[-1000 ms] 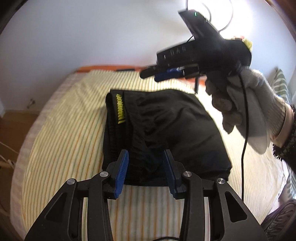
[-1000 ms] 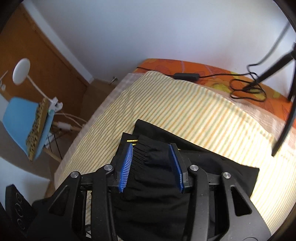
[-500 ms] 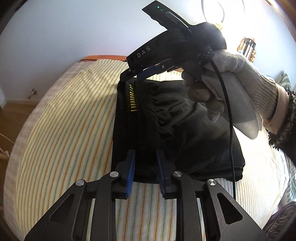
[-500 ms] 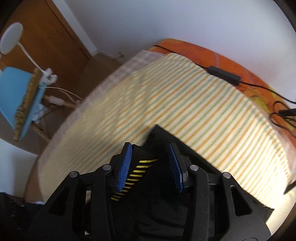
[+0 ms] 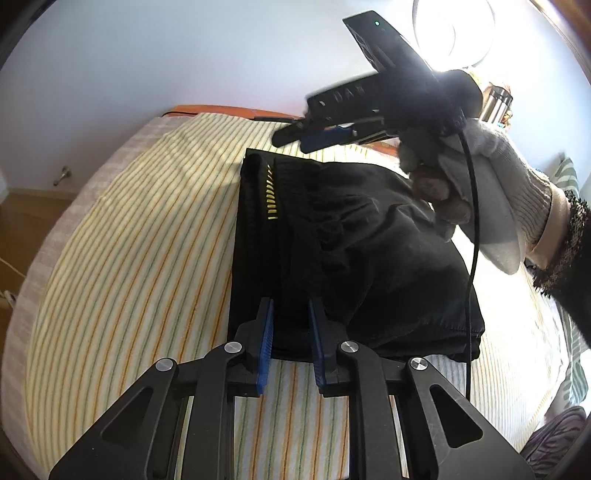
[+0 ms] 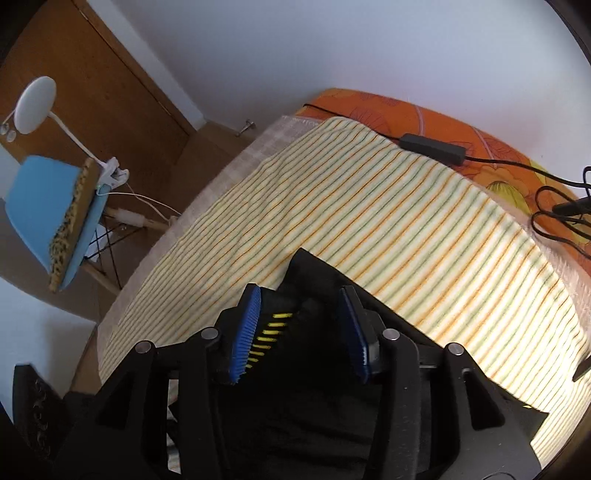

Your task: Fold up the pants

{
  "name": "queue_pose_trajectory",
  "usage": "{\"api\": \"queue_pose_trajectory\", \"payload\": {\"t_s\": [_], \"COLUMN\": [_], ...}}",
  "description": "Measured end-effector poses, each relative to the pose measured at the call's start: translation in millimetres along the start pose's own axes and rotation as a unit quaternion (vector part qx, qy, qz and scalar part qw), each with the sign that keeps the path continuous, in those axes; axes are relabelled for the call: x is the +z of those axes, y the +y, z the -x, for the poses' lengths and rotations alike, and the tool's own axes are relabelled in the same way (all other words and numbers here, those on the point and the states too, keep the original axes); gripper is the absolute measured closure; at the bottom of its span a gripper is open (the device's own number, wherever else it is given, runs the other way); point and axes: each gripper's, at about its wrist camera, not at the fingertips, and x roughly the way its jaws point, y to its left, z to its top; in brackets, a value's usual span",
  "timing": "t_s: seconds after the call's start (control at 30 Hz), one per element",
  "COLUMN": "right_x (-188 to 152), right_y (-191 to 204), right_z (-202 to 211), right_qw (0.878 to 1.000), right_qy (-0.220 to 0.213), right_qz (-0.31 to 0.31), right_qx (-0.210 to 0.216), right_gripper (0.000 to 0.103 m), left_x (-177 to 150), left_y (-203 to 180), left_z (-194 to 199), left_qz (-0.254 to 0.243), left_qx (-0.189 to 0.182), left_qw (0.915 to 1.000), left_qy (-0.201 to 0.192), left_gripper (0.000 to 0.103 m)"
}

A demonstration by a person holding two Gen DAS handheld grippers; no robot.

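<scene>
free: striped blanket [image 5: 140, 258] left of pants [image 5: 351, 258] | blocked: cables [image 6: 554, 206] far edge, adapter [image 6: 432, 148]

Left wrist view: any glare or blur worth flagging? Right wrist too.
Left wrist view: the ring lamp blows out the top right, the right gripper in the gloved hand is motion-blurred, and the black pants lose fold detail. Right wrist view: even light, slight smear on the striped bedspread, strong fisheye bend.
</scene>
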Motion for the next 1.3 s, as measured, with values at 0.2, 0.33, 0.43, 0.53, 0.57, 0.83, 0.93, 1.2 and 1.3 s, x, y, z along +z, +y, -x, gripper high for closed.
{"api": "queue_pose_trajectory", "payload": {"t_s": [0.2, 0.33, 0.43, 0.53, 0.57, 0.83, 0.93, 1.2, 1.3], "right_x": [-10, -16, -19, -16, -14, 0, 0, -33, -63], "right_y": [14, 23, 25, 29, 31, 28, 20, -20, -47], "right_z": [-16, -26, -20, -10, -7, -26, -6, 81, 100], "right_qw": [0.996, 0.992, 0.990, 0.991, 0.991, 0.994, 0.997, 0.996, 0.992], "right_qy": [0.037, 0.042, 0.026, 0.005, -0.003, 0.015, -0.001, -0.067, -0.073], "right_qz": [0.078, 0.111, 0.122, 0.125, 0.124, 0.093, 0.061, -0.050, -0.100], "right_qx": [-0.024, -0.049, -0.060, -0.054, -0.049, -0.063, -0.042, -0.015, -0.009], "right_gripper": [0.061, 0.082, 0.092, 0.095, 0.095, 0.091, 0.082, 0.038, 0.032], "left_x": [1, 0, 1, 1, 1, 8, 13, 6, 0], "left_y": [-2, -1, -1, -1, -1, 15, 22, 66, 72], "left_z": [0, -3, -3, 0, 1, 28, 34, 19, 6], "left_qz": [-0.002, 0.002, 0.002, 0.002, 0.003, 0.069, 0.084, 0.234, 0.272], "left_qx": [0.002, 0.002, 0.000, 0.004, 0.007, -0.040, -0.053, -0.153, -0.157], "left_qw": [1.0000, 1.0000, 1.0000, 1.0000, 1.0000, 0.9967, 0.9950, 0.9596, 0.9476], "left_qy": [0.000, 0.003, 0.002, -0.002, -0.004, -0.017, -0.015, 0.033, 0.058], "left_gripper": [0.086, 0.086, 0.087, 0.087, 0.087, 0.084, 0.051, 0.047, 0.043]}}
